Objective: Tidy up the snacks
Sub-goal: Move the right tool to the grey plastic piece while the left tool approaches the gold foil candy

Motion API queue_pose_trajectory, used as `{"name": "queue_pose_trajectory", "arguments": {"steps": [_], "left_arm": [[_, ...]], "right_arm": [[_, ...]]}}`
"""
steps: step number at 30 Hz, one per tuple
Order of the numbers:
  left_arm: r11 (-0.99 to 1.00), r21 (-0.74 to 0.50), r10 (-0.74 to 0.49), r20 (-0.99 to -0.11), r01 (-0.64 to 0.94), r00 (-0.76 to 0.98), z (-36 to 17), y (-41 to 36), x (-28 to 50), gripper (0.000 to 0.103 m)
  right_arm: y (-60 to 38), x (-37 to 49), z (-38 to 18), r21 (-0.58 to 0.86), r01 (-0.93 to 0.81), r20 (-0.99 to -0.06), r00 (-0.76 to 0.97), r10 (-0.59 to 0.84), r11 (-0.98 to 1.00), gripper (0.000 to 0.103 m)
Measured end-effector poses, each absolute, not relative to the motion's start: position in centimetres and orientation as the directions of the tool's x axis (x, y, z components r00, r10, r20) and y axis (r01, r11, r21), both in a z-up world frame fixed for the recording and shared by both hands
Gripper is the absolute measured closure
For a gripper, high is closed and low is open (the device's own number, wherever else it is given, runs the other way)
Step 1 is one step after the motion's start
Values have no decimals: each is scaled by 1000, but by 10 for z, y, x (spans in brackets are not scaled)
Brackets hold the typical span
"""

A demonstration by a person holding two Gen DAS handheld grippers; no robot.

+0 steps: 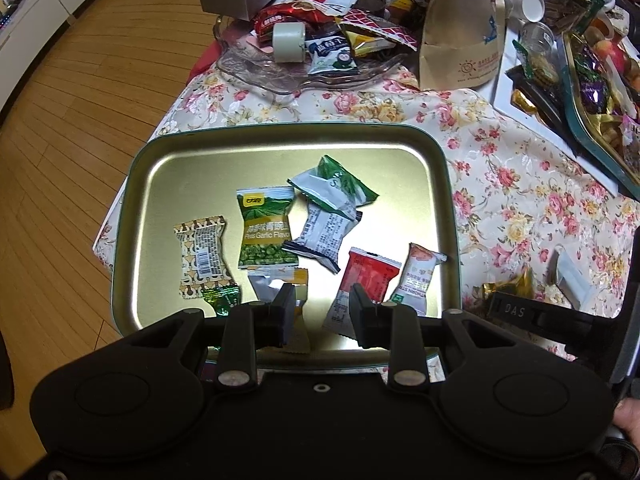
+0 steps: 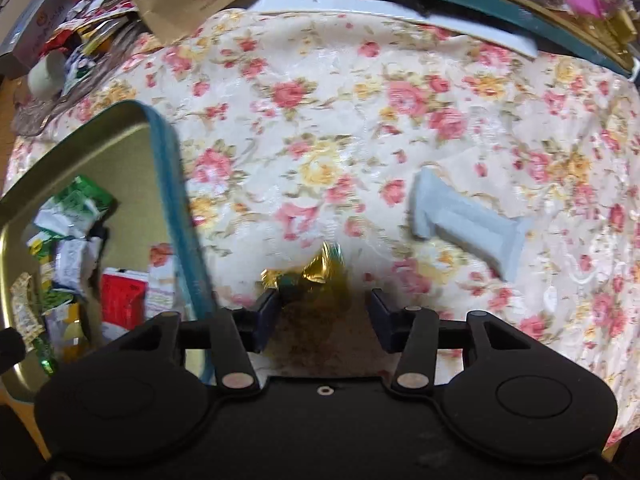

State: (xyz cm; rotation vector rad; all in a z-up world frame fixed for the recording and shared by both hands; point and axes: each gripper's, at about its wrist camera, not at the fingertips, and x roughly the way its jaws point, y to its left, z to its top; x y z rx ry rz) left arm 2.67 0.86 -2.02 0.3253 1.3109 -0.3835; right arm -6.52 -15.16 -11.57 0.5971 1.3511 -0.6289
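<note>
Left gripper point(image 1: 322, 312), jaws apart, over snack-filled tin tray point(image 1: 140, 184).

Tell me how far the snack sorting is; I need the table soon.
Done: several packets lie in the tin tray. In hand: nothing; the open right gripper is near a gold-wrapped candy. Left: that candy, a pale packet, and the glass dish's pile.

The tray point(image 1: 450, 208) was gold inside with a teal rim; the tablecloth point(image 2: 320, 128) bore pink and yellow roses on cream; the pea packet point(image 1: 267, 232) was green and yellow; one sachet point(image 1: 370, 280) was red; the candy point(image 2: 316, 270) was gold-foiled; the wrapper point(image 2: 468, 222) was pale grey.
</note>
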Motion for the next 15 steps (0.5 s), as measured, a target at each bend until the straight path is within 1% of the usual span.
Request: {"name": "queue_pose_trajectory", "arguments": {"steps": [3, 7, 15], "left_arm": [[888, 8, -98, -974, 461, 206, -19, 2, 23, 63], [881, -3, -111, -973, 473, 201, -16, -8, 17, 63], [848, -18, -135, -974, 529, 184, -13, -39, -2, 63]], "right_arm": [[-161, -76, -116, -13, 725, -991, 81, -104, 688, 52], [-177, -97, -113, -1, 756, -993, 75, -88, 654, 52], [-209, -133, -101, -42, 807, -989, 52, -142, 590, 52]]}}
